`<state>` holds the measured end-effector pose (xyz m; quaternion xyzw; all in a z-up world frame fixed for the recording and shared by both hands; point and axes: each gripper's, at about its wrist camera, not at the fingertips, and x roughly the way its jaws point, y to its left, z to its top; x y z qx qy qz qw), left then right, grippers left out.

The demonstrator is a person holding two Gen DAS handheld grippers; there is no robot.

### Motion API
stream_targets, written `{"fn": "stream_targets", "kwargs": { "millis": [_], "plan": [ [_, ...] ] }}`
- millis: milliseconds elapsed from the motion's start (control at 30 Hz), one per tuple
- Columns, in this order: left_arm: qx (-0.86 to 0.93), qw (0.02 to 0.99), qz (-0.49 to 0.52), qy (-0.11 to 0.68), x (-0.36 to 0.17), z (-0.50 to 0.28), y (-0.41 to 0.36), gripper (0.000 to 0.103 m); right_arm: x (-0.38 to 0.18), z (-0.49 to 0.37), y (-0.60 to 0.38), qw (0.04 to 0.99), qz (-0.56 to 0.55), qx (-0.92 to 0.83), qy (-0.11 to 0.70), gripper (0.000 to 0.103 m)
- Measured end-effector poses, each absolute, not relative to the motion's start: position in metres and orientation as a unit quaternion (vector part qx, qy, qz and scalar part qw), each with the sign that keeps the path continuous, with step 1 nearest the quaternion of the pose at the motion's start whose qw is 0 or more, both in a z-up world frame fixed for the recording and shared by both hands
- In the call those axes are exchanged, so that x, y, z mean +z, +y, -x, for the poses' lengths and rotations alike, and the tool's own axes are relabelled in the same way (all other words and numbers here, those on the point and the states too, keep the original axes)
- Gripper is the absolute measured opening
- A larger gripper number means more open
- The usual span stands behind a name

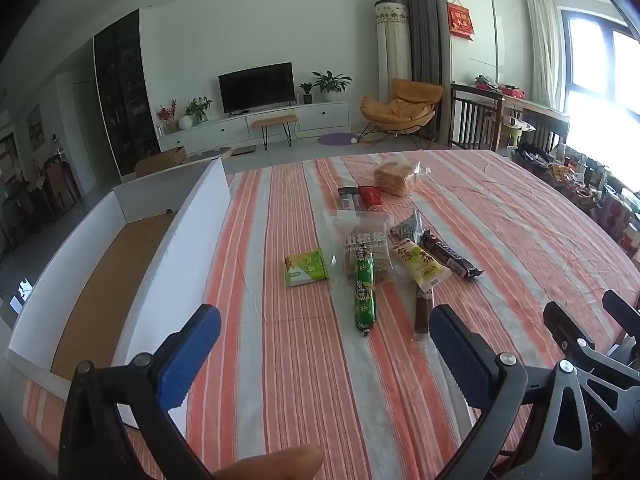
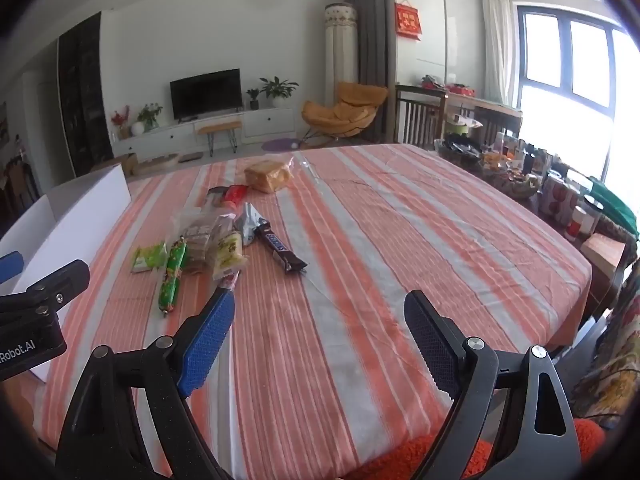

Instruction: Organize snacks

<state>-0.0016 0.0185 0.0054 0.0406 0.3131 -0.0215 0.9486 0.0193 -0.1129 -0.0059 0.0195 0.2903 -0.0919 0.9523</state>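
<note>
Wrapped snacks point(image 1: 376, 248) lie clustered mid-counter on a striped cloth point(image 1: 304, 360), beside a white open box point(image 1: 132, 240). The left gripper point(image 1: 324, 356) and right gripper point(image 2: 320, 340) hover nearby, fingers released, grasping nothing.

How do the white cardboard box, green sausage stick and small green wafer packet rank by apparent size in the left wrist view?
1. White cardboard box
2. Green sausage stick
3. Small green wafer packet, though slightly farther away, so unsure.

Glossy plastic snack wrappers point(image 1: 365, 286) lie on matt striped cloth point(image 1: 304, 360) beside a smooth white cardboard box point(image 1: 192, 236).
</note>
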Motion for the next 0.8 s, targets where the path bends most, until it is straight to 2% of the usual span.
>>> {"fn": "stream_targets", "kwargs": {
  "millis": [800],
  "plan": [
    [-0.025,0.949,-0.037,0.311,0.0044,0.0007,0.0149,0.103,-0.0079,-0.0199,-0.1102,0.953,-0.011,-0.088,0.289,0.089]
  ]
}}
